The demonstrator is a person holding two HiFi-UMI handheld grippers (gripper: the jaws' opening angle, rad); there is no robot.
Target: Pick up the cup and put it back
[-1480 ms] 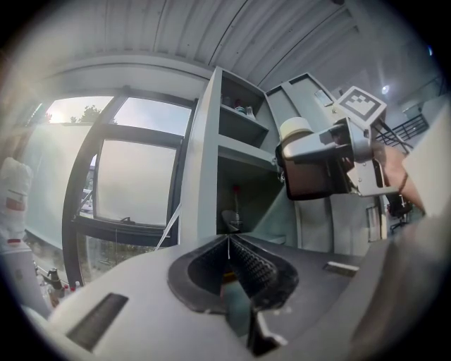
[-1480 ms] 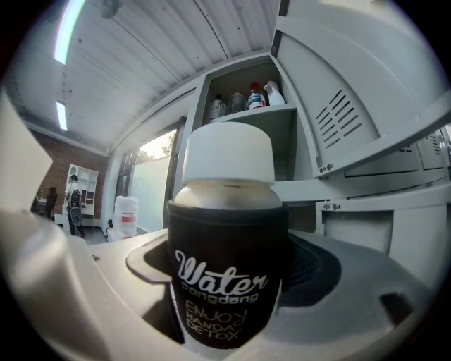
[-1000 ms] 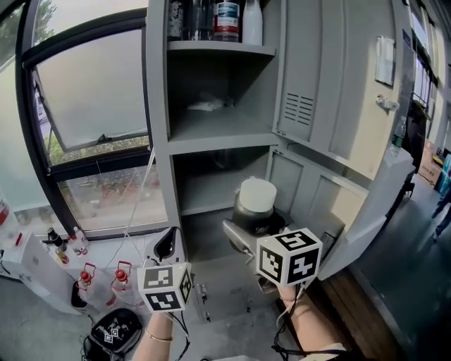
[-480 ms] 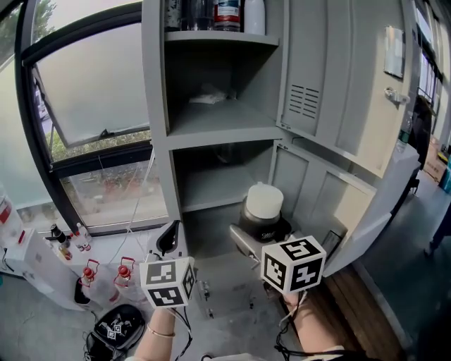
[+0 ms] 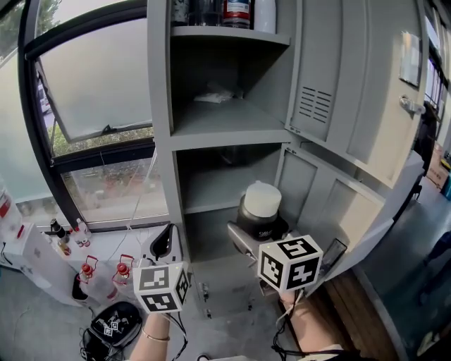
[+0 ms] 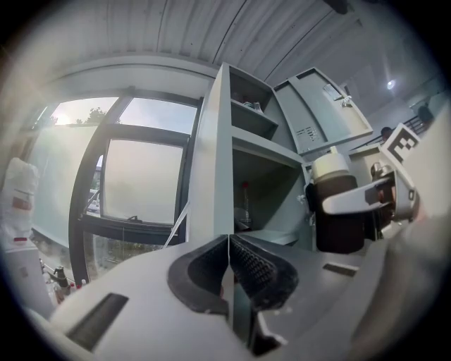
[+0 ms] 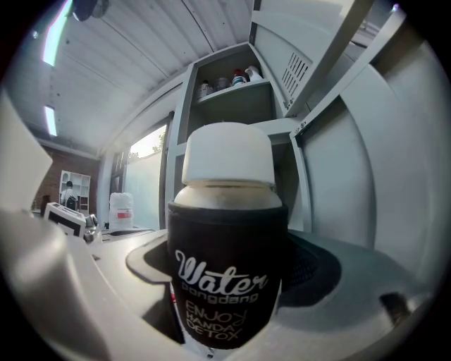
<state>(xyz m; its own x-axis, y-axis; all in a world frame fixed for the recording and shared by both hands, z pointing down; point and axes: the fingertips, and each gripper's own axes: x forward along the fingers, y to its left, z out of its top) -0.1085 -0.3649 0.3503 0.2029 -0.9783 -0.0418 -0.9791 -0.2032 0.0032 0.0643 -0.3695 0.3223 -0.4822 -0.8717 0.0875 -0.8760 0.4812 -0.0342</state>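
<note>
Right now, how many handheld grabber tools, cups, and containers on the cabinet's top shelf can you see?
Cups: 1 (cup, black sleeve, white lid)
Grippers: 2 (left gripper, shut with nothing in it; right gripper, shut on the cup)
Top-shelf containers: 4
Total: 7

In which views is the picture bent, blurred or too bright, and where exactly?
Head view: the frame of the window bends in a curve, its glass washed out by daylight. Left gripper view: strong fisheye with dark corners; the left gripper, near the lens, looks soft. Right gripper view: dark rim too; the cup fills the middle, its print readable.
</note>
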